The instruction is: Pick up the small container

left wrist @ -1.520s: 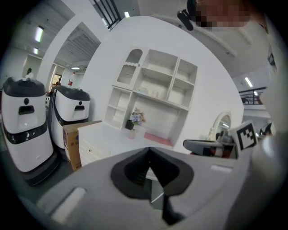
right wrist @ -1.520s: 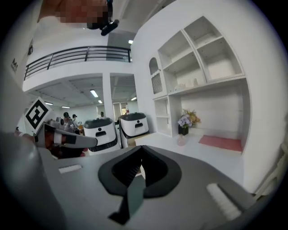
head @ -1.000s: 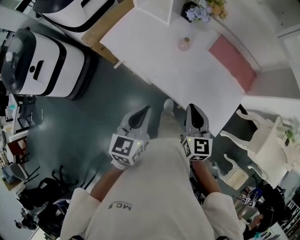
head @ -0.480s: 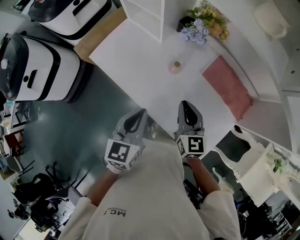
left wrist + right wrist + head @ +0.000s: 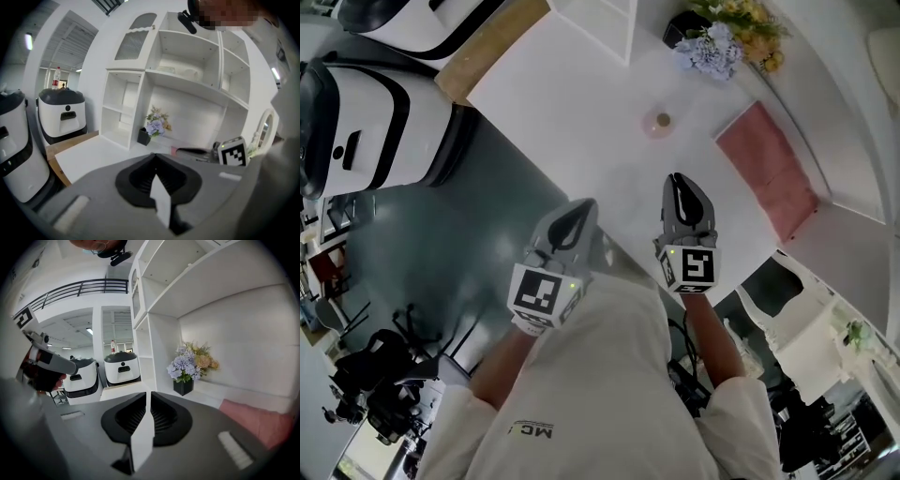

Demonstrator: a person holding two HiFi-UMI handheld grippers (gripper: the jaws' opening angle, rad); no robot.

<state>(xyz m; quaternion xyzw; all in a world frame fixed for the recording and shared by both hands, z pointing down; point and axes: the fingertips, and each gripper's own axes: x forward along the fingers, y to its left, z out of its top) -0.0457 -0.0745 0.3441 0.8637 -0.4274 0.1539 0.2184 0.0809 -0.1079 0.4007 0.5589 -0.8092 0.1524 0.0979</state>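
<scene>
The small container (image 5: 659, 121), a pale pink round pot with a tan top, stands on the white table (image 5: 581, 103). My right gripper (image 5: 676, 182) hangs over the table's near part, a short way in front of the container; its jaws are opening, a thin slit shows between them and nothing is in it (image 5: 150, 393). My left gripper (image 5: 580, 210) is at the table's near edge, to the left, with its jaws meeting at the tip (image 5: 153, 154). The container does not show in either gripper view.
A black pot of flowers (image 5: 722, 37) and a pink mat (image 5: 773, 173) sit at the table's far right. A white shelf unit (image 5: 600, 19) stands at the back. White machines (image 5: 366, 112) stand on the floor at left. A white chair (image 5: 806, 328) is at right.
Both grippers have moved forward, the right one from past the table's edge to over the table, closer to the container. The right jaws have parted slightly.
</scene>
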